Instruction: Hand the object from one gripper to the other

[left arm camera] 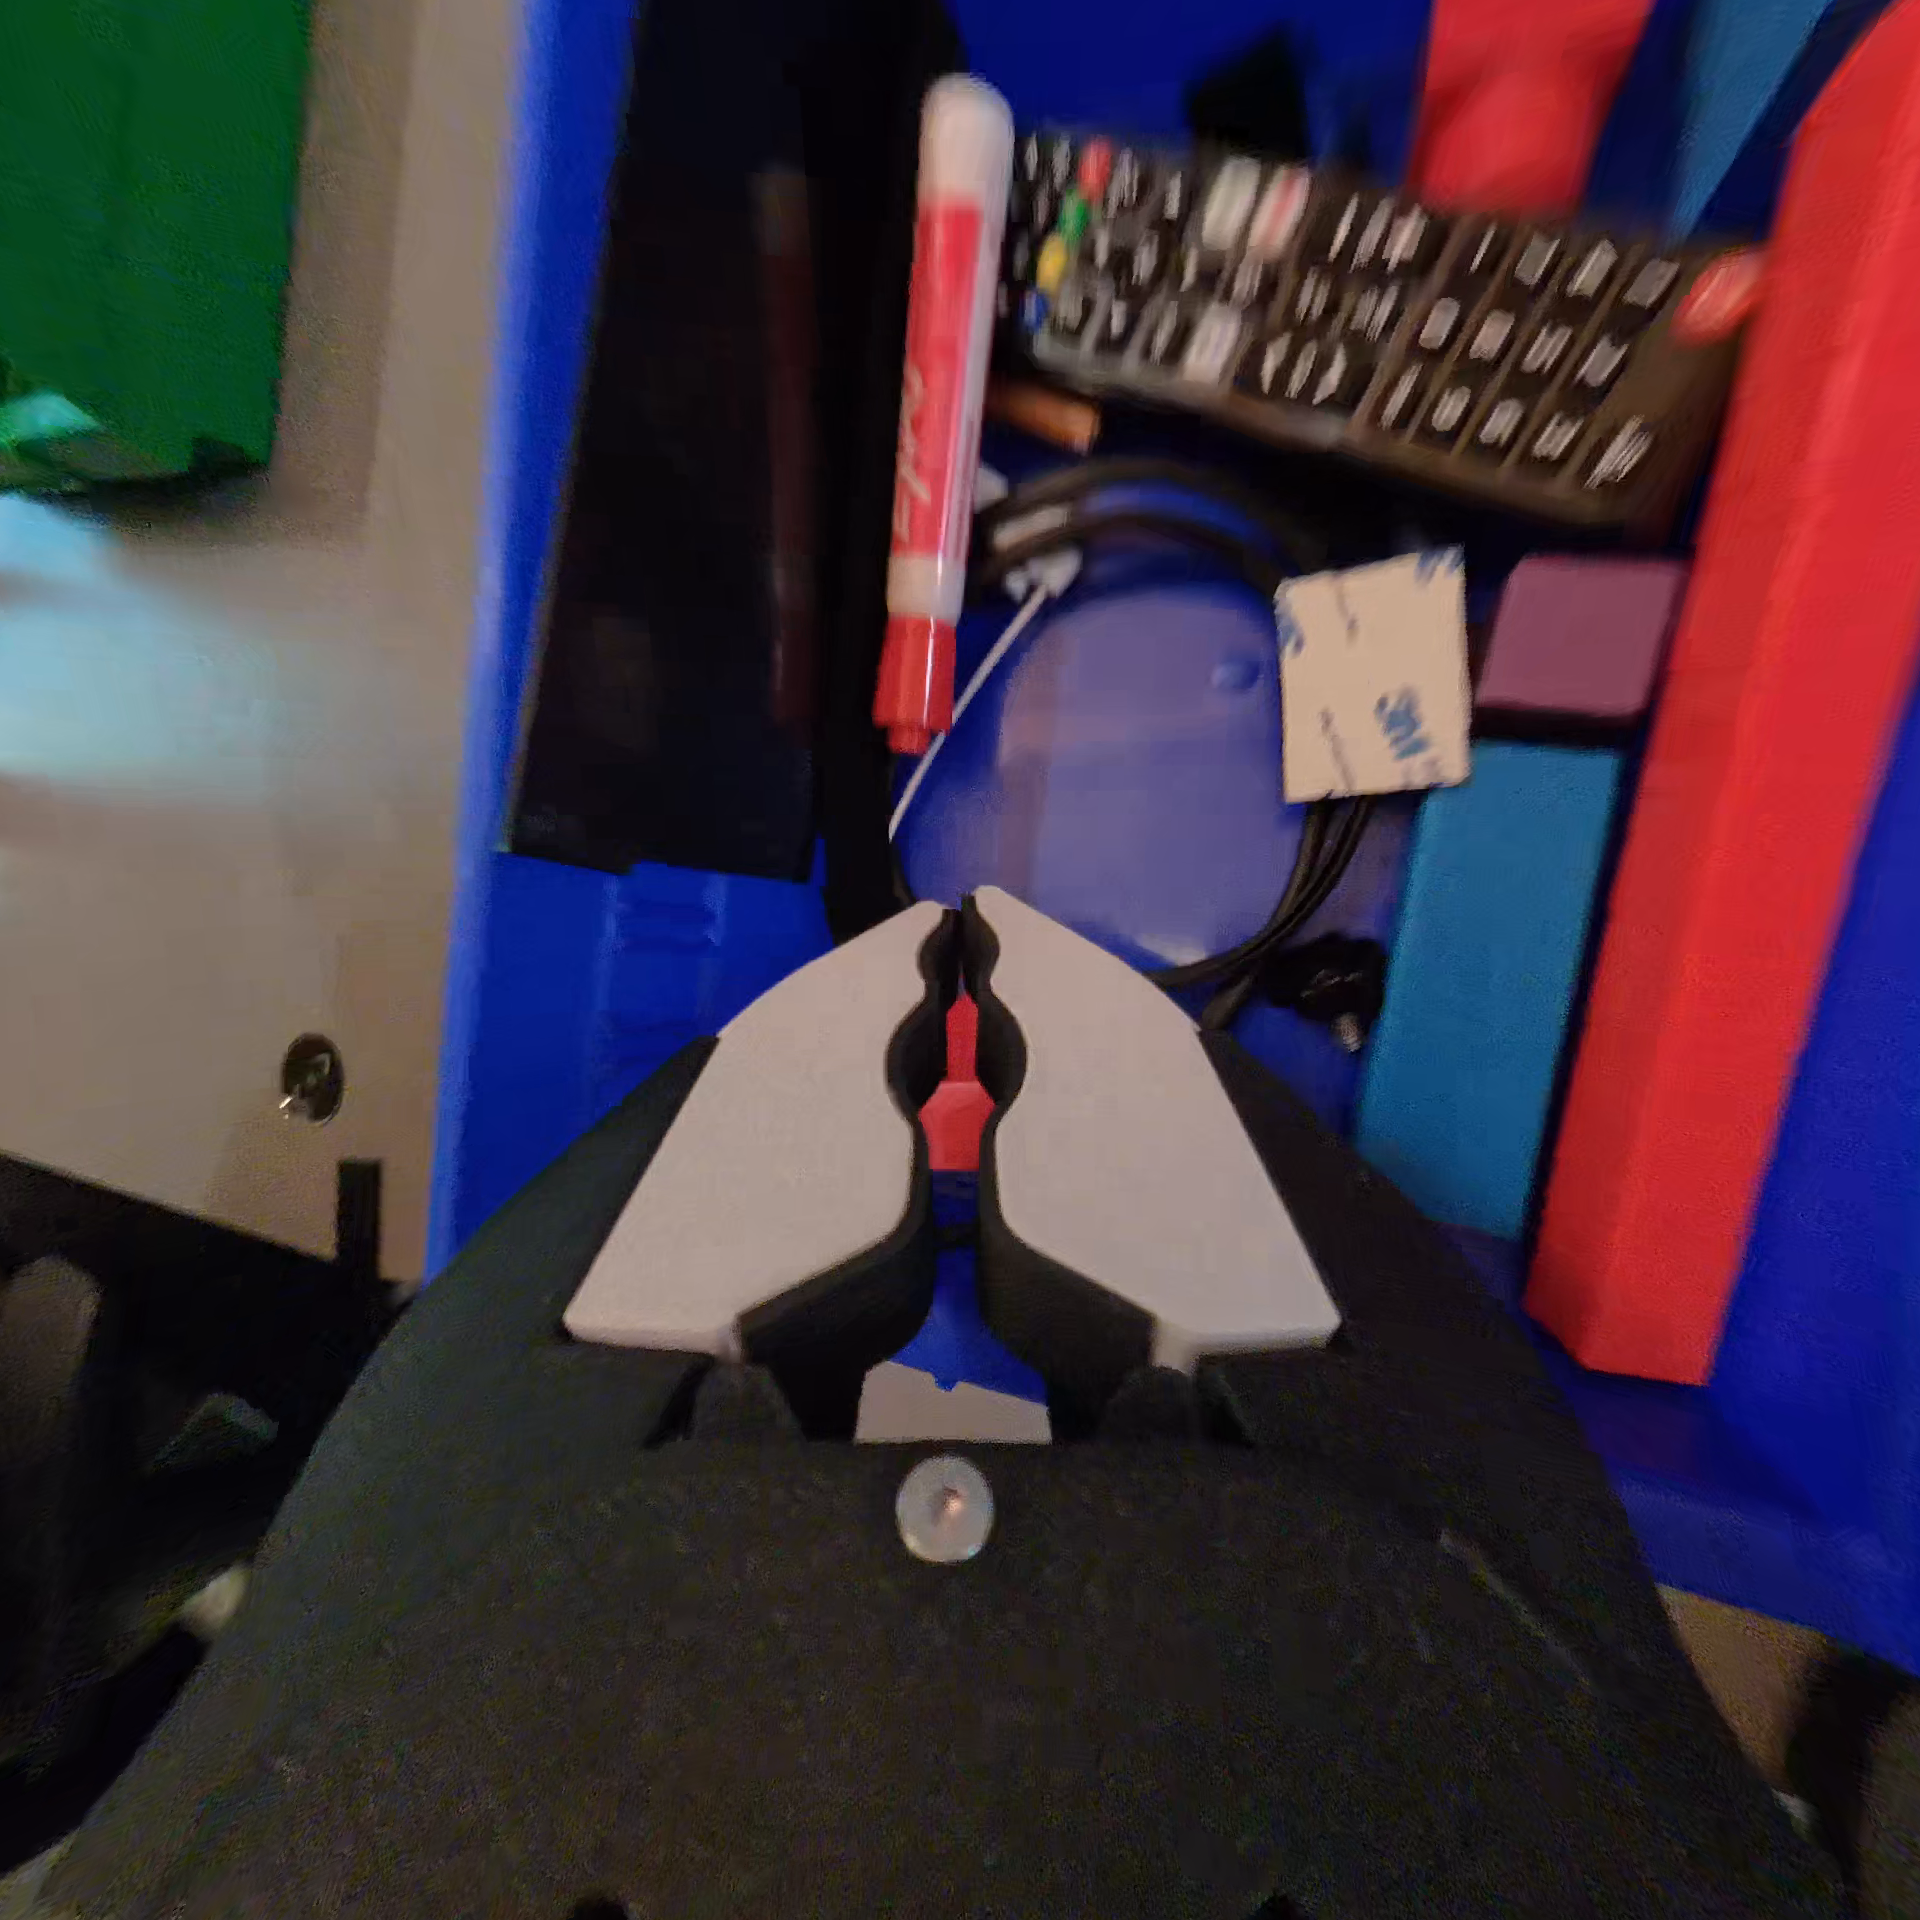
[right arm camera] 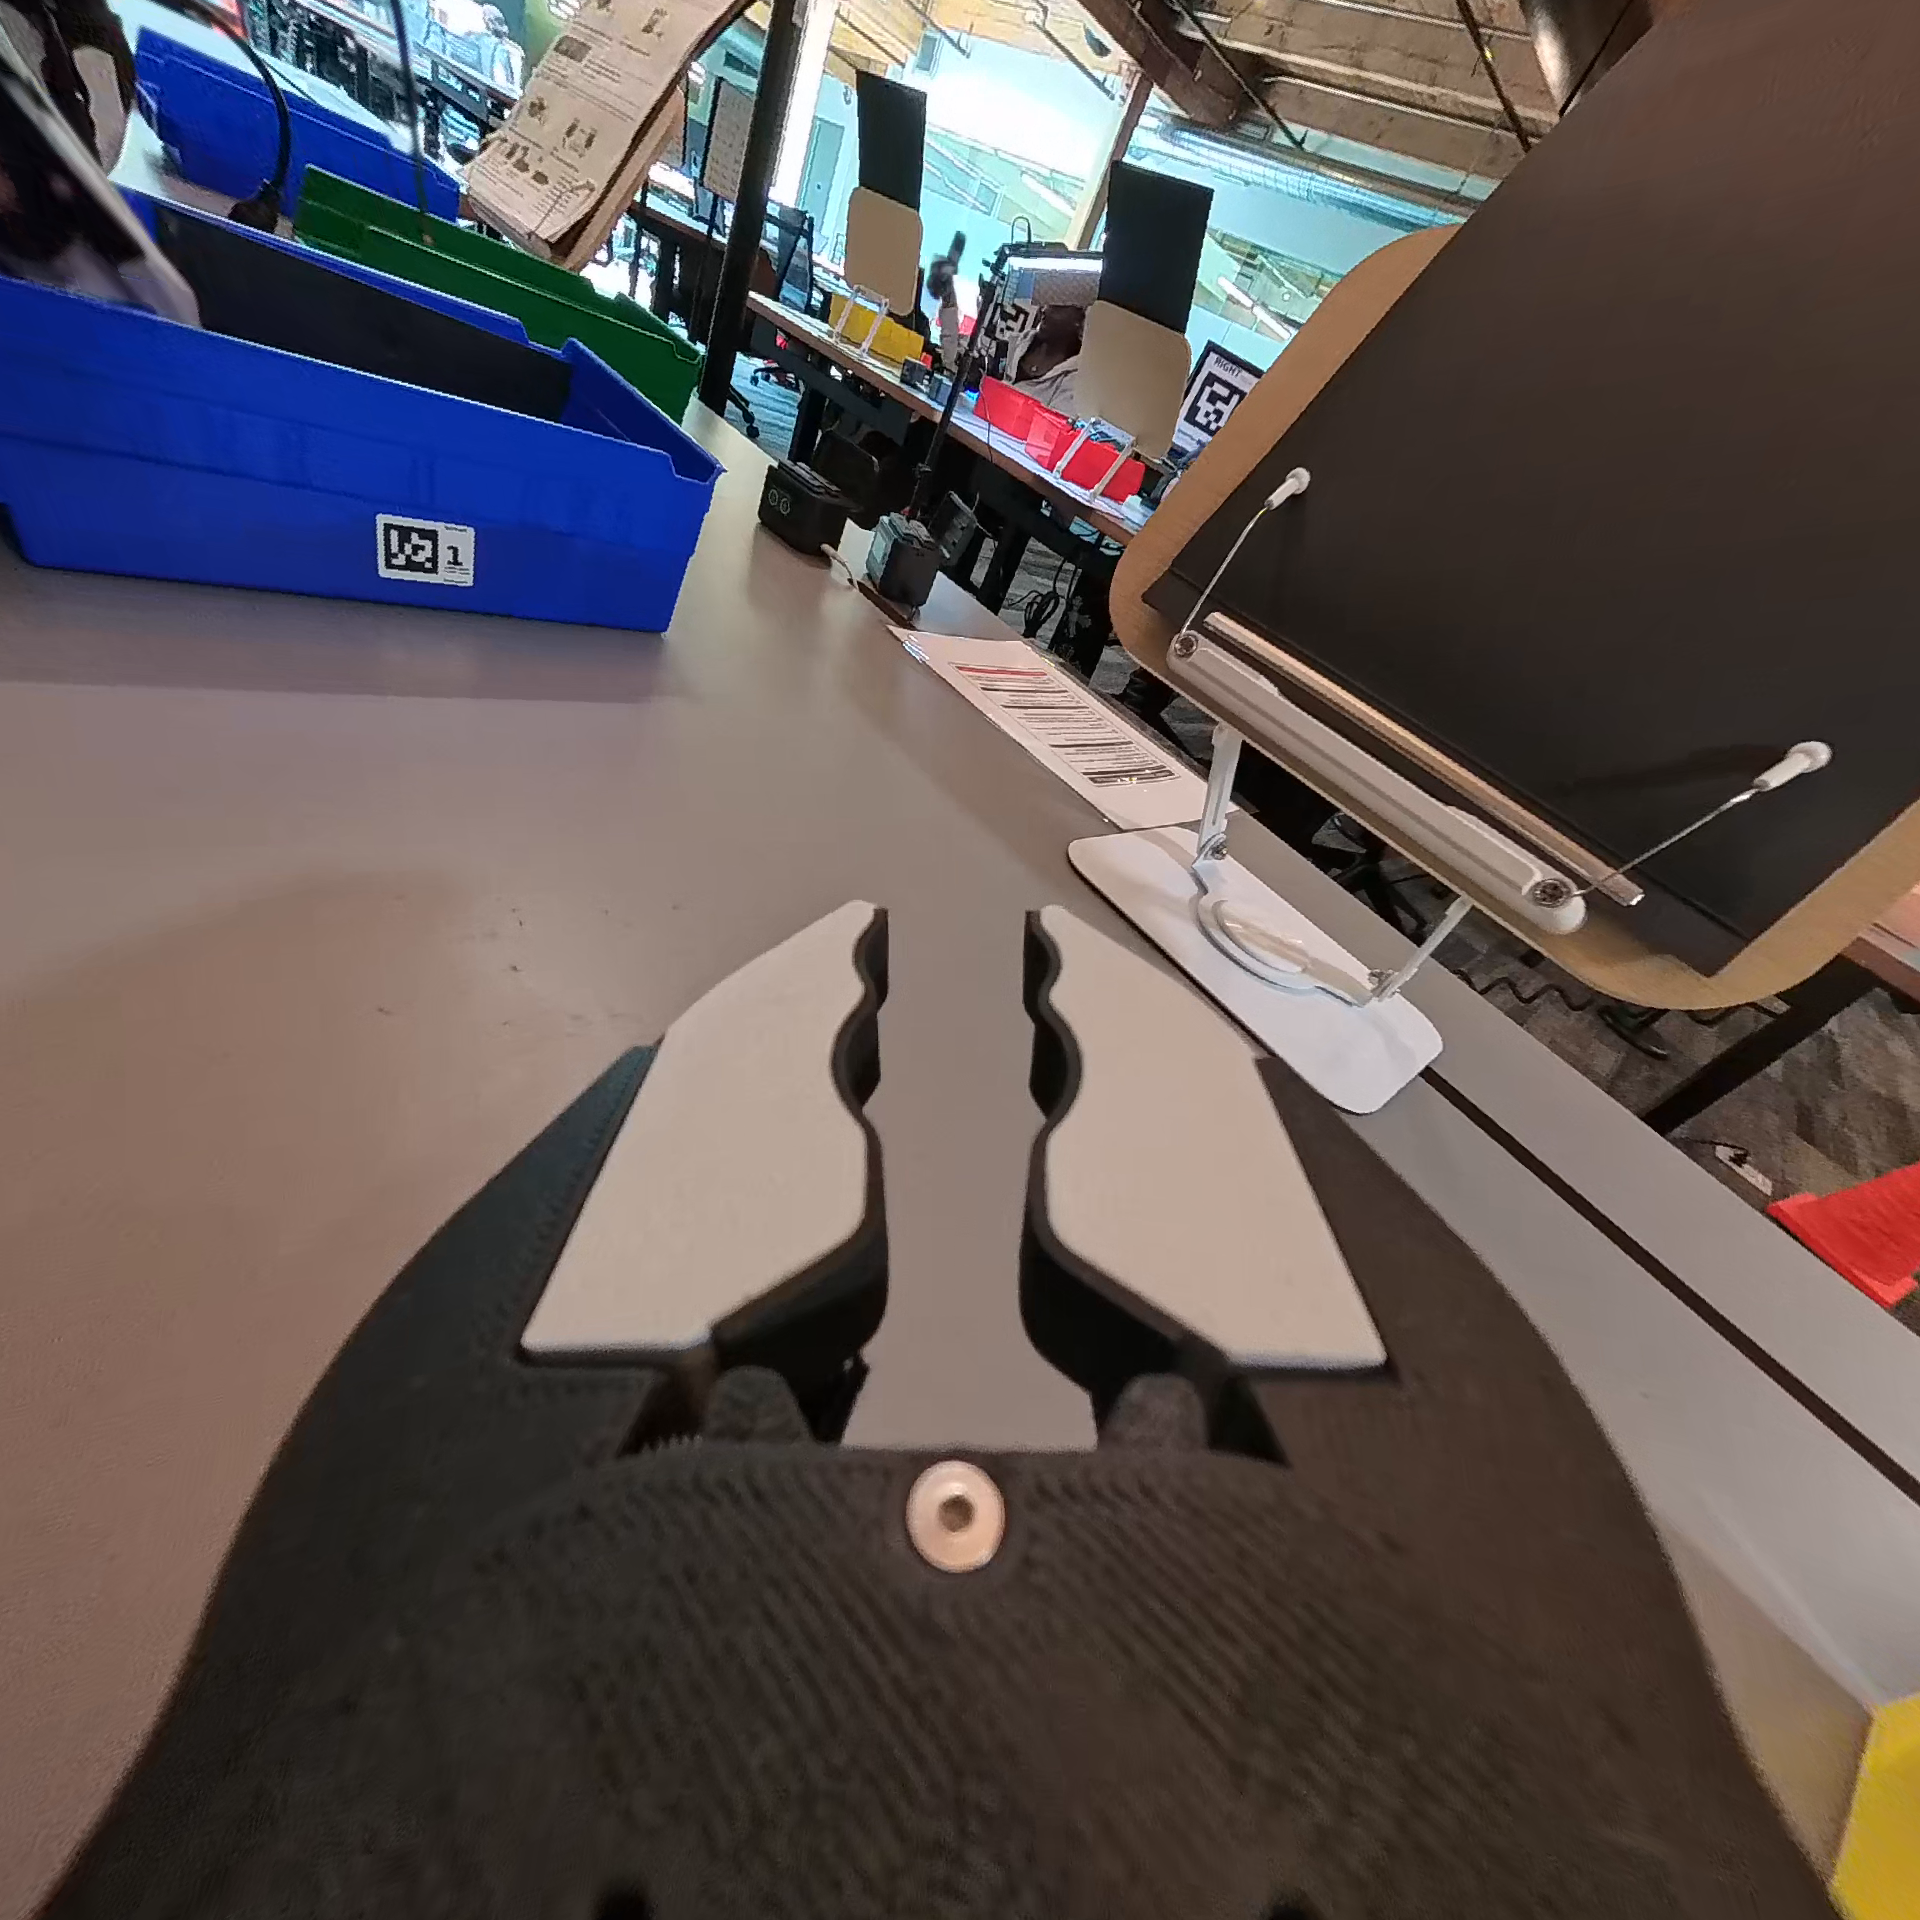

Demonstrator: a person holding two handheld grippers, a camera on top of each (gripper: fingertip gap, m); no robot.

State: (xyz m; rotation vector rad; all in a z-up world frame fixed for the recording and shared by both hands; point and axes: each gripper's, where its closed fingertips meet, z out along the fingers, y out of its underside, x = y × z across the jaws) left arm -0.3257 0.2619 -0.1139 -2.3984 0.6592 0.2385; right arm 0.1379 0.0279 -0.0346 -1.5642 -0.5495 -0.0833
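Left gripper (left arm camera: 961, 920) closed, tips touching, a small red object (left arm camera: 951, 1127) pinched between the fingers, low center of frame. Above it, inside the blue bin (left arm camera: 520, 623): red marker (left arm camera: 935, 416) upright, black remote (left arm camera: 1351, 322) upper right, white pad (left arm camera: 1371, 675), black cable (left arm camera: 1278, 914), red block (left arm camera: 1745, 831) at right. Right gripper (right arm camera: 956, 925) open, empty, over the grey table (right arm camera: 312, 883); blue bin (right arm camera: 343, 488) upper left, white stand (right arm camera: 1268, 966) just right.

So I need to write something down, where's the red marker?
In the left wrist view, the marker lies in the blue bin, left of the remote and beside a black divider.
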